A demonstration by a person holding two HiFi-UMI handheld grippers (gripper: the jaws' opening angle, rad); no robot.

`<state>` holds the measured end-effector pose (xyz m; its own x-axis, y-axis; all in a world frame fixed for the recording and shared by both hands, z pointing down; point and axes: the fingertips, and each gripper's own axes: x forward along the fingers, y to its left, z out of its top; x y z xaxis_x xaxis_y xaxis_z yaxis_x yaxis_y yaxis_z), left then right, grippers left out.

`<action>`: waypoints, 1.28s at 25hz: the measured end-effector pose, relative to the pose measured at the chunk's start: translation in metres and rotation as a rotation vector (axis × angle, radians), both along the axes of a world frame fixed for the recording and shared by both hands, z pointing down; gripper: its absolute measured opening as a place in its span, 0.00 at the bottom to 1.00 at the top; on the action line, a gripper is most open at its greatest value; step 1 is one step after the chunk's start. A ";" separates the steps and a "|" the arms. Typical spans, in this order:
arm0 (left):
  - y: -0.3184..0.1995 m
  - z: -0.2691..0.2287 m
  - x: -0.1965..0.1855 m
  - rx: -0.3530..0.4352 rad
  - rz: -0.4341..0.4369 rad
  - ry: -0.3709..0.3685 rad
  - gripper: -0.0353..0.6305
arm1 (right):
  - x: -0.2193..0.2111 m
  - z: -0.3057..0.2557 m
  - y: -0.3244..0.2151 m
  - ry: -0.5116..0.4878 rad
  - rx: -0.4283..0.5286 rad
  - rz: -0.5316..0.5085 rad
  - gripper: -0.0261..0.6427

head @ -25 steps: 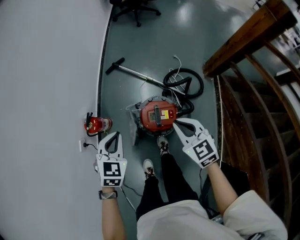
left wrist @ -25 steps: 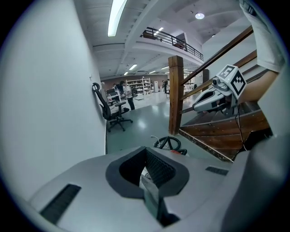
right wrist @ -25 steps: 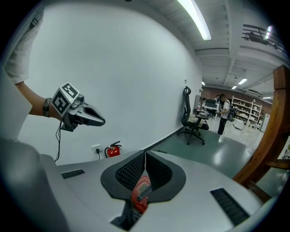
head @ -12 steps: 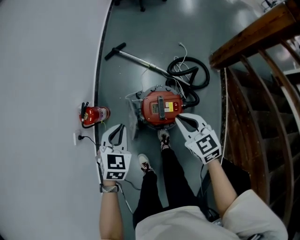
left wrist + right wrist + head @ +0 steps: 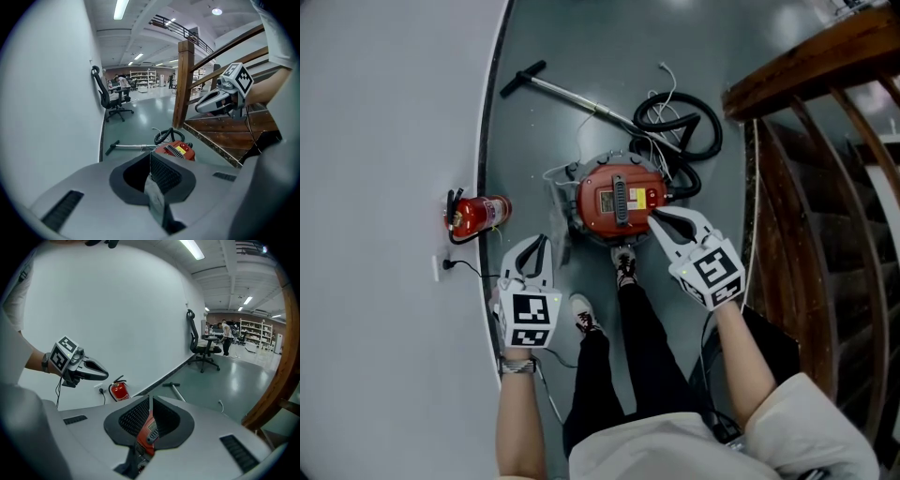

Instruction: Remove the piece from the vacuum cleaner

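Observation:
The red canister vacuum cleaner (image 5: 619, 199) lies on the grey floor in front of the person's feet, and it also shows low in the left gripper view (image 5: 176, 150). Its black hose (image 5: 680, 127) coils behind it, and the metal wand (image 5: 567, 94) stretches to the far left. My right gripper (image 5: 654, 216) hovers over the canister's right edge with its jaws together and nothing in them. My left gripper (image 5: 539, 239) hangs left of the canister above the floor, jaws nearly together with only a thin slit, holding nothing.
A red fire extinguisher (image 5: 473, 214) stands by the white wall at the left, near a wall socket (image 5: 439, 267). A wooden staircase (image 5: 806, 187) runs along the right. The person's shoes (image 5: 625, 267) stand just before the vacuum. An office chair (image 5: 110, 96) stands far down the hall.
The whole view has slid so the vacuum sits higher in the picture. Both grippers have moved forward with it, the left one a little closer to the canister.

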<state>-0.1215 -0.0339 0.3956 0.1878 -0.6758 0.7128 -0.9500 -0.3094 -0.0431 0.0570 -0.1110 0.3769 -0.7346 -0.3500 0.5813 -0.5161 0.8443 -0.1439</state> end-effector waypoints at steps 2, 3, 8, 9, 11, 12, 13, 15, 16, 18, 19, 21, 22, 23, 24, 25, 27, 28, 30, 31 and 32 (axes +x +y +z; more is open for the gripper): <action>0.000 0.011 0.003 -0.008 -0.003 0.023 0.06 | 0.001 0.011 0.000 0.004 -0.017 -0.013 0.09; 0.001 0.017 0.005 -0.013 -0.002 0.030 0.06 | 0.001 0.017 0.000 0.009 -0.026 -0.016 0.09; 0.003 0.048 0.008 -0.050 0.008 0.033 0.06 | 0.001 0.042 -0.007 0.018 -0.053 -0.010 0.09; 0.004 0.055 0.008 -0.059 0.005 0.036 0.06 | -0.001 0.048 -0.007 0.020 -0.060 -0.014 0.09; 0.005 0.069 0.007 -0.081 -0.001 0.046 0.06 | -0.004 0.061 -0.006 0.021 -0.077 -0.029 0.09; 0.006 0.076 0.007 -0.094 -0.003 0.054 0.06 | -0.006 0.067 -0.006 0.023 -0.090 -0.037 0.10; 0.006 0.083 0.008 -0.108 -0.001 0.063 0.06 | -0.008 0.074 -0.005 0.026 -0.105 -0.045 0.11; 0.006 0.097 0.009 -0.133 0.004 0.078 0.07 | -0.009 0.088 -0.005 0.037 -0.132 -0.053 0.19; 0.006 0.103 0.009 -0.142 0.001 0.083 0.08 | -0.010 0.095 -0.005 0.043 -0.140 -0.054 0.20; 0.007 0.113 0.007 -0.153 -0.016 0.090 0.09 | -0.010 0.106 -0.006 0.051 -0.151 -0.053 0.20; 0.007 0.117 0.005 -0.157 -0.026 0.092 0.09 | -0.011 0.110 -0.006 0.055 -0.157 -0.053 0.20; 0.006 0.124 0.003 -0.166 -0.041 0.097 0.11 | -0.010 0.119 -0.007 0.063 -0.170 -0.050 0.20; 0.007 0.128 0.004 -0.170 -0.046 0.102 0.11 | -0.010 0.123 -0.008 0.063 -0.177 -0.049 0.20; 0.007 0.132 0.005 -0.173 -0.050 0.108 0.12 | -0.009 0.126 -0.008 0.058 -0.185 -0.048 0.20; 0.007 0.135 0.005 -0.175 -0.054 0.116 0.12 | -0.009 0.129 -0.009 0.049 -0.195 -0.047 0.20; 0.007 0.138 0.006 -0.175 -0.059 0.124 0.13 | -0.010 0.132 -0.009 0.040 -0.207 -0.046 0.21; 0.006 0.144 0.006 -0.174 -0.070 0.138 0.13 | -0.011 0.138 -0.010 0.032 -0.227 -0.047 0.23; 0.006 0.147 0.006 -0.176 -0.076 0.141 0.13 | -0.012 0.142 -0.010 0.033 -0.234 -0.049 0.24; 0.007 0.153 0.006 -0.181 -0.087 0.143 0.14 | -0.012 0.150 -0.009 0.037 -0.249 -0.050 0.24; 0.007 0.156 0.006 -0.185 -0.092 0.145 0.14 | -0.012 0.155 -0.009 0.037 -0.260 -0.047 0.25; 0.007 0.160 0.006 -0.190 -0.097 0.149 0.14 | -0.011 0.160 -0.009 0.035 -0.274 -0.039 0.25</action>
